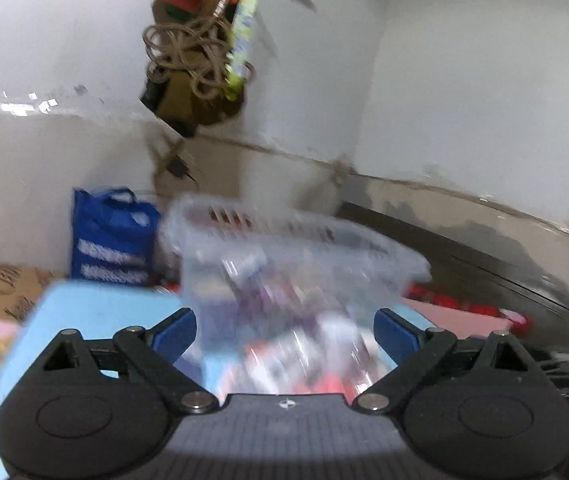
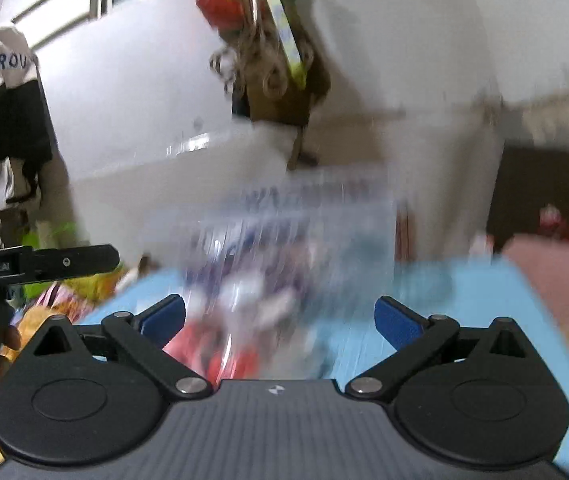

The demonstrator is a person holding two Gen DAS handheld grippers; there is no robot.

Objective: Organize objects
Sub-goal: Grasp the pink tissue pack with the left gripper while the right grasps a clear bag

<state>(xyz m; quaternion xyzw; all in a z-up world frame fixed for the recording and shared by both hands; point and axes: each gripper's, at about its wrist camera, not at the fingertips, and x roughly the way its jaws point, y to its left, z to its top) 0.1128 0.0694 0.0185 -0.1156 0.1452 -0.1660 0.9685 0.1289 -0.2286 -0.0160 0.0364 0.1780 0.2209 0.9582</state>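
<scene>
A clear plastic basket point(image 1: 296, 252) with several small packets inside stands on a light blue tabletop point(image 1: 96, 312); motion blur hides what the packets are. My left gripper point(image 1: 284, 332) is open, its blue pads wide apart in front of the basket's near side. In the right wrist view the same basket point(image 2: 304, 232) is a blurred shape just ahead and slightly left. My right gripper point(image 2: 280, 320) is open too, with blurred red and white packets point(image 2: 224, 344) low between its fingers and no pad pressing on them. The left gripper's black body point(image 2: 40, 266) shows at that view's left edge.
A blue shopping bag point(image 1: 112, 236) stands behind the table at the left, beside a cardboard box point(image 1: 0, 292). A brown bag with coiled rope point(image 1: 188, 68) hangs on the white wall. A dark headboard point(image 1: 476, 264) and pink bedding point(image 1: 468, 320) lie to the right. A jacket point(image 2: 0, 92) hangs at the left.
</scene>
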